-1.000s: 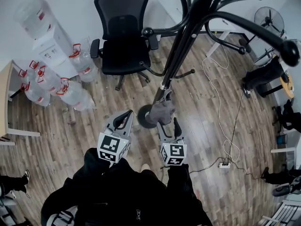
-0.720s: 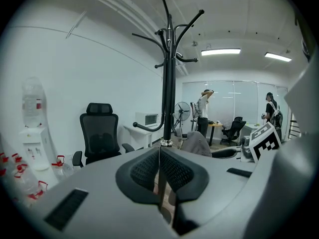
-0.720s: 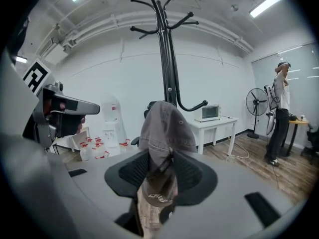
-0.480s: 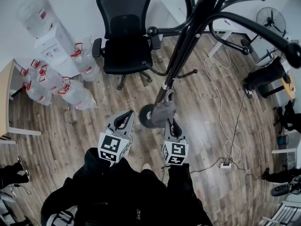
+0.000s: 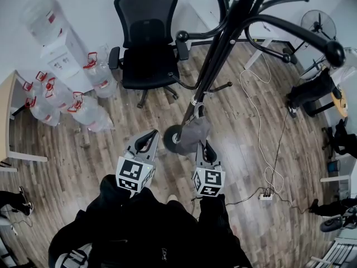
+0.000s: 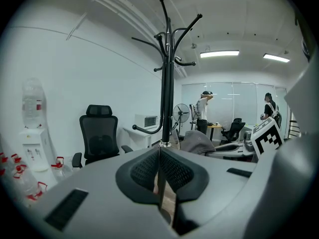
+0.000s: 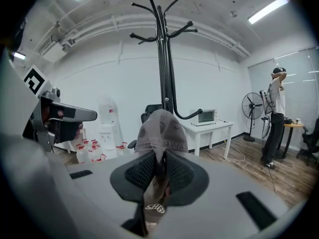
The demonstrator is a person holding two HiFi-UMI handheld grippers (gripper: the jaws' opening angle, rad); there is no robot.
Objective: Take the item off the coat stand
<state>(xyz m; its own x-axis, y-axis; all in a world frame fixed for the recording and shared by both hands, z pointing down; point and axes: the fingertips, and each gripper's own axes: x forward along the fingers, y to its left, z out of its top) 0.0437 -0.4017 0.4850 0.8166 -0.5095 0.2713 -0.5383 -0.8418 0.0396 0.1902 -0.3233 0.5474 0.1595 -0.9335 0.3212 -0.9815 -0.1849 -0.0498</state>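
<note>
A grey cap hangs low on the black coat stand, close to its pole. My right gripper reaches it from below. In the right gripper view the cap fills the middle and its fabric runs down between the pads of that gripper, whose jaws are closing and press on it. My left gripper hovers just left of the cap, apart from it. Seen from the left gripper, its pads meet with nothing between them, and the cap and the stand lie ahead to the right.
The stand's round base sits on the wood floor between the grippers. A black office chair stands behind it, with water bottles and a dispenser at left. A white cable runs to a power strip. A person stands far right.
The right gripper's jaws, open around the cap's lower edge a second ago, have come together on the cap. The left gripper has stayed put.
</note>
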